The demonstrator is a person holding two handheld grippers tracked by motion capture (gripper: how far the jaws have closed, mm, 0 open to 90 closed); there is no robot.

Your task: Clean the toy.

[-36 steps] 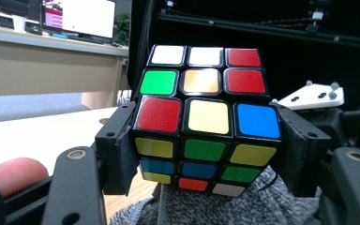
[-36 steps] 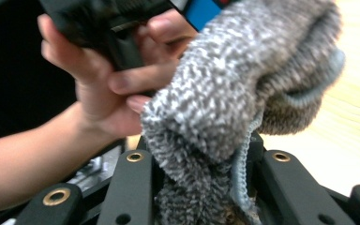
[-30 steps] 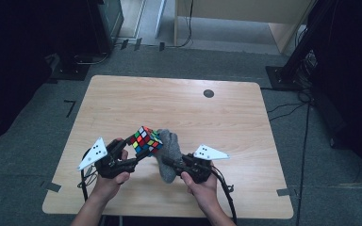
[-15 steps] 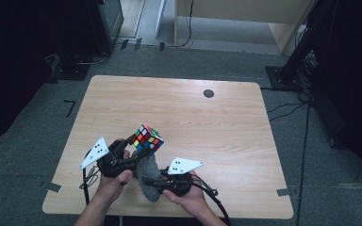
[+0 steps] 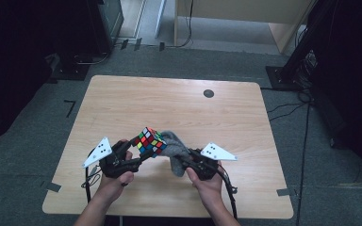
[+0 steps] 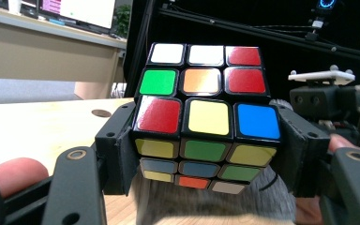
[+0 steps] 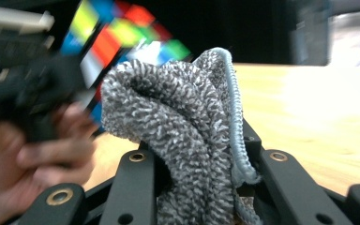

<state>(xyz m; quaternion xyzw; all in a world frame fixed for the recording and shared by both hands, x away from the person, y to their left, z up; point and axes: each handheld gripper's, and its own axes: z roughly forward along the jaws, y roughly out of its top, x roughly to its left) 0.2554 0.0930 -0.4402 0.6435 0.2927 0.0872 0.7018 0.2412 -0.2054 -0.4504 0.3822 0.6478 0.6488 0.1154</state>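
Between left gripper (image 6: 206, 154) jaws, unbranded cube (image 6: 206, 122)

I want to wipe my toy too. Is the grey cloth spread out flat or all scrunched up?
Scrunched up. The grey cloth bunches in thick folds between the right gripper's jaws, raised against the puzzle cube, not lying flat on the table.

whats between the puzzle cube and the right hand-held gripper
A bunched grey cloth, clamped in the right hand-held gripper, fills the stretch up to the puzzle cube, as the high view shows.
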